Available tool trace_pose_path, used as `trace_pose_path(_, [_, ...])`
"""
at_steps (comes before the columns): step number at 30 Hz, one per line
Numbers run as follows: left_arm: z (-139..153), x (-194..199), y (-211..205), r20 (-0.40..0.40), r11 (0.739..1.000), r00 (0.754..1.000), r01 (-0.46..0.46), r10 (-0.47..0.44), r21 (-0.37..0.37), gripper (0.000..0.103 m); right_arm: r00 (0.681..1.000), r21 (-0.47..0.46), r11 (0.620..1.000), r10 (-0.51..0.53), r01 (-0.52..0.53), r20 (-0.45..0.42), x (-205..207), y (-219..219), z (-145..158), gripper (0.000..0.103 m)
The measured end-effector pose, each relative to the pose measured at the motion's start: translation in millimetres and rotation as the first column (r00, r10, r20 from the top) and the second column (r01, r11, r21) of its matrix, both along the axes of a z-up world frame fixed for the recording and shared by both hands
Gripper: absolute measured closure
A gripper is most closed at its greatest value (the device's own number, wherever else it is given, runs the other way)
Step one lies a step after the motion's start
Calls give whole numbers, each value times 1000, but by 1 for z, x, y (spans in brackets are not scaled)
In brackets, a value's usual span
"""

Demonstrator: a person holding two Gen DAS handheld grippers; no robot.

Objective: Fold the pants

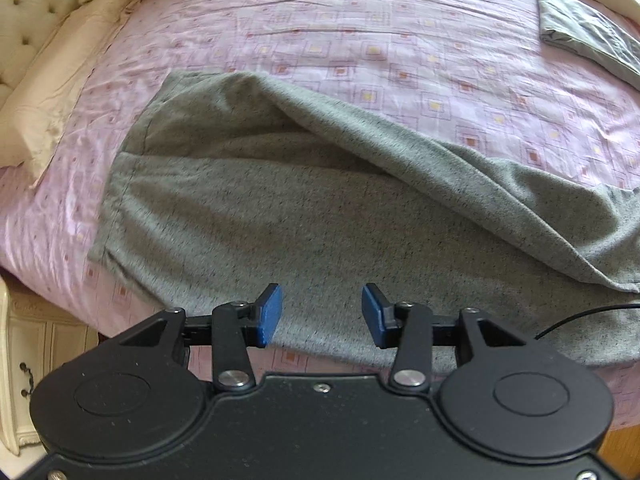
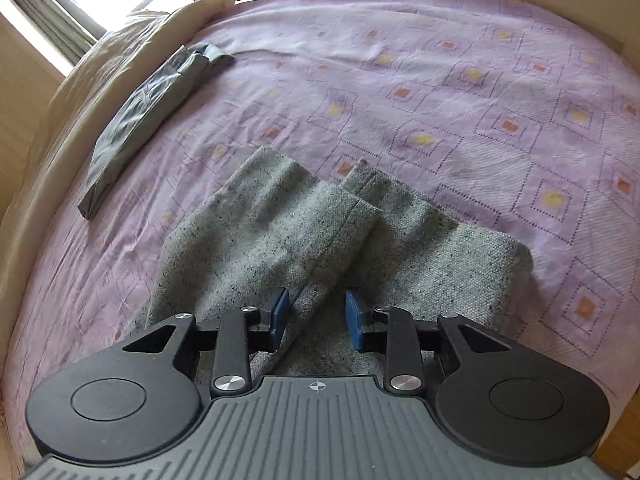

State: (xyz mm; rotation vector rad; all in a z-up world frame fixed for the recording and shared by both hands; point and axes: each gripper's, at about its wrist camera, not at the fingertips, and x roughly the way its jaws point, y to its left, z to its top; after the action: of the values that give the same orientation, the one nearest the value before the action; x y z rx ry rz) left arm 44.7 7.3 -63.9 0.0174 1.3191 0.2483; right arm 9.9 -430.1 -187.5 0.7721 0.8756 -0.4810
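The left gripper (image 1: 322, 316) points forward and slightly down, its blue pads (image 1: 269, 314) spread wide apart — nothing sits between them. The right gripper (image 2: 316, 322) is angled the same way, pads (image 2: 280, 318) parted a little less — gripping nothing.

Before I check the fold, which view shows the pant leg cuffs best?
The right wrist view: both cuffs of the grey pants lie ahead, overlapping. The left wrist view shows the pants' wider body, no cuffs clearly.
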Motion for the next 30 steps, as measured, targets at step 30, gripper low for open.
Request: trace_pose_path(30, [-19, 61, 116, -10, 999, 1000, 18, -18, 36, 43, 871, -217, 858, 488, -466, 59, 8, 115, 88, 73])
